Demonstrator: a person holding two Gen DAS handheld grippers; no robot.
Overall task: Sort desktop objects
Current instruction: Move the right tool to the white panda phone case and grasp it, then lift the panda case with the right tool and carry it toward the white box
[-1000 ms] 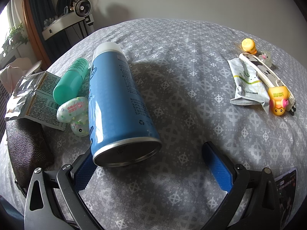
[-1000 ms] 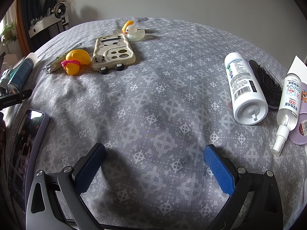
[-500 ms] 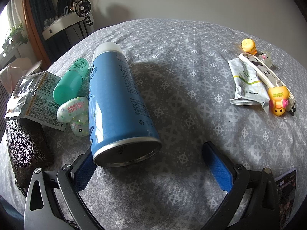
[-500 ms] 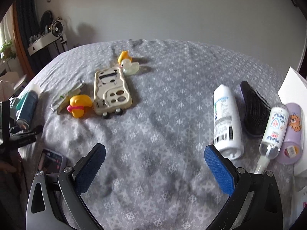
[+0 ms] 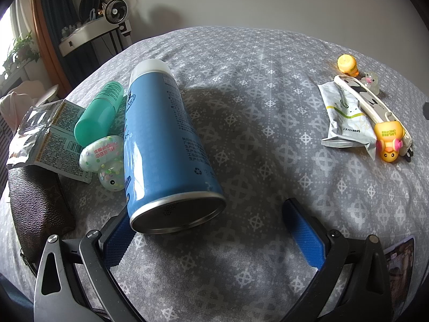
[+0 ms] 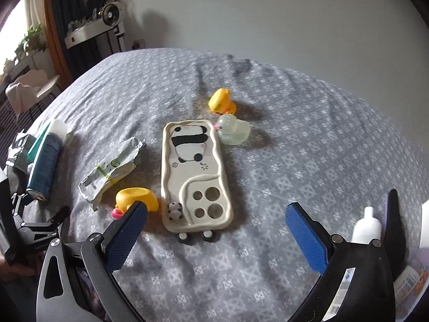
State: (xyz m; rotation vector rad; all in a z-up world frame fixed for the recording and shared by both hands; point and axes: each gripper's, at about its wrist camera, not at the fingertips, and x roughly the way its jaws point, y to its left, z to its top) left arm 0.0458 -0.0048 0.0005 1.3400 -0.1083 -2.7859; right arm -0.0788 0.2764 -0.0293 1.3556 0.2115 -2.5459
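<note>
My left gripper (image 5: 211, 230) is open over the grey patterned cloth. A blue spray can (image 5: 163, 145) lies on its side, its metal base against the left finger. My right gripper (image 6: 214, 230) is open and empty, just in front of a cream panda phone case (image 6: 194, 177). A yellow rubber duck (image 6: 135, 197) lies beside the case, partly behind my left fingertip (image 6: 126, 236). A second yellow duck (image 6: 221, 100) and a clear duck (image 6: 233, 130) sit at the case's far end. A crumpled silver sachet (image 6: 112, 169) lies left of it.
Left of the can lie a green bottle (image 5: 99, 112), clear confetti duck toys (image 5: 103, 153), foil packets (image 5: 45, 131) and a brown wallet (image 5: 34, 209). A phone (image 5: 399, 263) lies at the lower right. White bottles (image 6: 367, 225) and a black brush (image 6: 394, 214) sit by the right gripper.
My right gripper has swung left and forward, from the white bottles and hairbrush to the panda phone case and ducks. The left gripper and spray can have not moved.
</note>
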